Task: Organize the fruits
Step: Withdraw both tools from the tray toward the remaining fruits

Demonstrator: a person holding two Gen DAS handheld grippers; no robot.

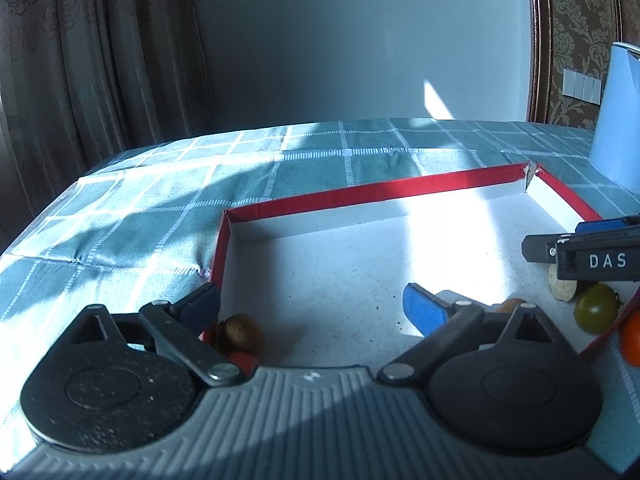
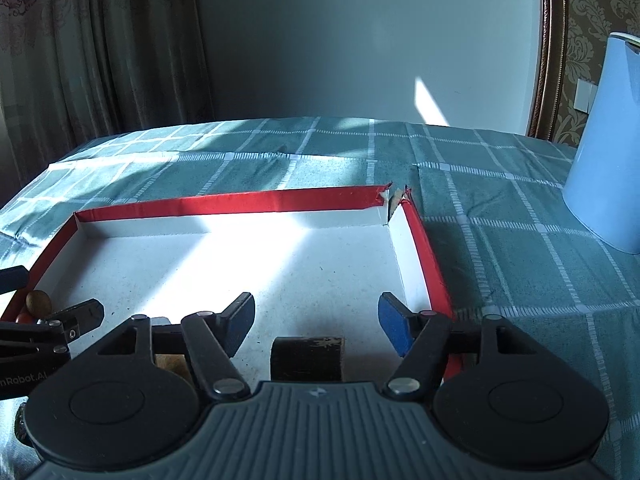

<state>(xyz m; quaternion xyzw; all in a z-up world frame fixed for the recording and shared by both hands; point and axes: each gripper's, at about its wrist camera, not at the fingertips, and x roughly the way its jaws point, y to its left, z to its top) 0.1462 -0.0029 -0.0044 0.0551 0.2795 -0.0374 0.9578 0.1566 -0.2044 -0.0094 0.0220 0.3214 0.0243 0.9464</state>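
A shallow box with red rim (image 1: 360, 190) and white floor lies on the checked cloth; it also shows in the right wrist view (image 2: 224, 202). My left gripper (image 1: 312, 306) is open over its near left part, empty. A brown kiwi (image 1: 242, 334) and a small red fruit (image 1: 242, 360) lie by its left finger; the kiwi (image 2: 38, 302) shows in the right wrist view too. A green tomato (image 1: 595, 308), an orange fruit (image 1: 632, 340) and a pale cut slice (image 1: 562, 290) lie at the right. My right gripper (image 2: 316, 318) is open and empty over the box's near right part.
A light blue jug (image 2: 608, 152) stands on the cloth right of the box. A dark block (image 2: 308, 356) lies just under my right gripper. The box's far right corner (image 2: 394, 200) is torn. Curtains hang at the back left.
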